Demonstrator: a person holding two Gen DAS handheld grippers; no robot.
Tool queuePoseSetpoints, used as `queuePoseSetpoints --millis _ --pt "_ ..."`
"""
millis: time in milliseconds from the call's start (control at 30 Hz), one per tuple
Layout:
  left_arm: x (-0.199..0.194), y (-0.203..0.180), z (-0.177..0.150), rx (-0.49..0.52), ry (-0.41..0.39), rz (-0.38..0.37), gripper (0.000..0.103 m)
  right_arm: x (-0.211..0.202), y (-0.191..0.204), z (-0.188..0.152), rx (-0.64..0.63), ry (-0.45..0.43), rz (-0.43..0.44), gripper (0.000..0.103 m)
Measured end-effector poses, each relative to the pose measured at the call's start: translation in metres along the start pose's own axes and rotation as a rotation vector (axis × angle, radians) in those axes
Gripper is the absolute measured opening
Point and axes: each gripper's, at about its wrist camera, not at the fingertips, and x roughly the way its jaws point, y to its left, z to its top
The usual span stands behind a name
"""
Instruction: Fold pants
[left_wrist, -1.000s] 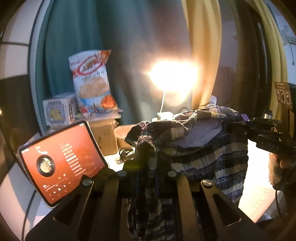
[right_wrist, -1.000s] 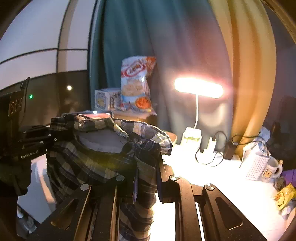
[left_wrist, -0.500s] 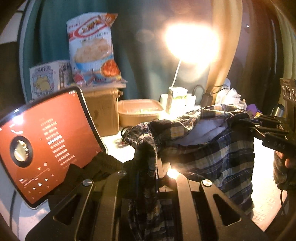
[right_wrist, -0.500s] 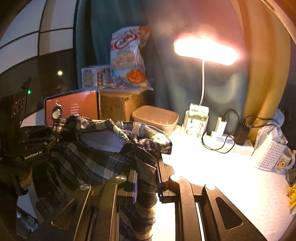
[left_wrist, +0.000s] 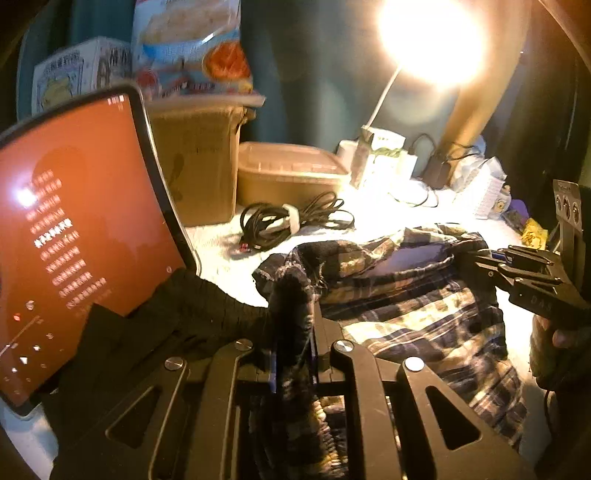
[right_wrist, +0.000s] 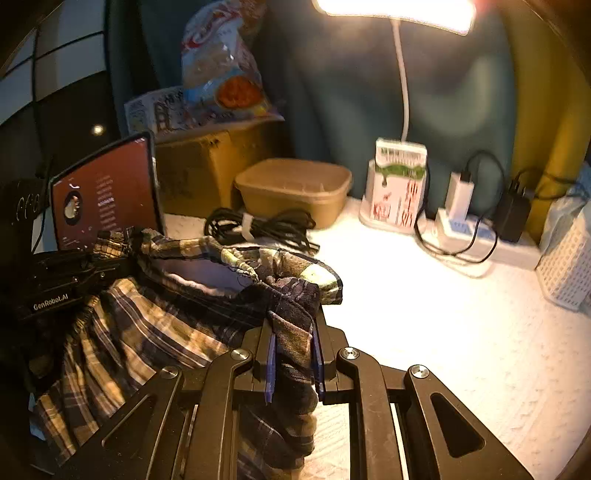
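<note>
In the left wrist view, the left gripper (left_wrist: 293, 354) had its fingers closed on a bunched fold of the plaid pants (left_wrist: 406, 314), the cloth rising as a dark hump between the two fingers and trailing down behind them toward the camera. From that pinch the waistband stretched rightward to the right gripper (left_wrist: 476, 264), which clamped the opposite edge, with the pale lining gaping open between the two holds. The rest of the pants hung below the waistband, over the white surface (left_wrist: 229, 258). A dark garment (left_wrist: 192, 310) lay just left of the fingers, against the foot of an orange-lit tablet (left_wrist: 81, 236). Beyond sat a coiled black cable (left_wrist: 280, 221), a tan lidded box (left_wrist: 291, 173) and a glaring desk lamp (left_wrist: 428, 40).

In the right wrist view, the right gripper (right_wrist: 293, 354) likewise had its fingers shut on a fold of the pants (right_wrist: 147, 332), plaid cloth filling the gap between the blue-edged pads and drooping beneath them. The waistband ran leftward to the left gripper (right_wrist: 107, 260), whose fingers held the far edge in front of the tablet (right_wrist: 103, 192). The fabric hung slack to the left, and whether its lower end touched the surface (right_wrist: 443, 314) could not be told. A power strip (right_wrist: 480, 240) lay near the back curtain.
</note>
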Motion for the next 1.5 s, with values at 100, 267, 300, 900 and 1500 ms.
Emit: queuePoseSetpoints --millis 100,267,300,900,1500 --pt "0.012 0.002 -0.002 -0.001 0.027 0.02 0.015 0.015 -0.008 -0.005 0.016 0.027 0.017 0.016" --pt "0.025 0.009 -0.003 -0.027 0.067 0.024 0.025 0.041 -0.02 -0.013 0.057 0.082 0.042 0.016" --pt "0.027 0.011 -0.004 -0.033 0.072 0.024 0.026 0.044 -0.022 -0.014 0.064 0.088 0.047 0.016" --pt "0.007 0.039 0.003 -0.209 0.063 -0.046 0.056 0.035 -0.04 -0.012 0.148 0.118 -0.033 0.047" --pt "-0.048 0.013 -0.001 -0.136 -0.055 0.006 0.062 -0.045 -0.035 -0.034 0.128 0.064 -0.117 0.047"
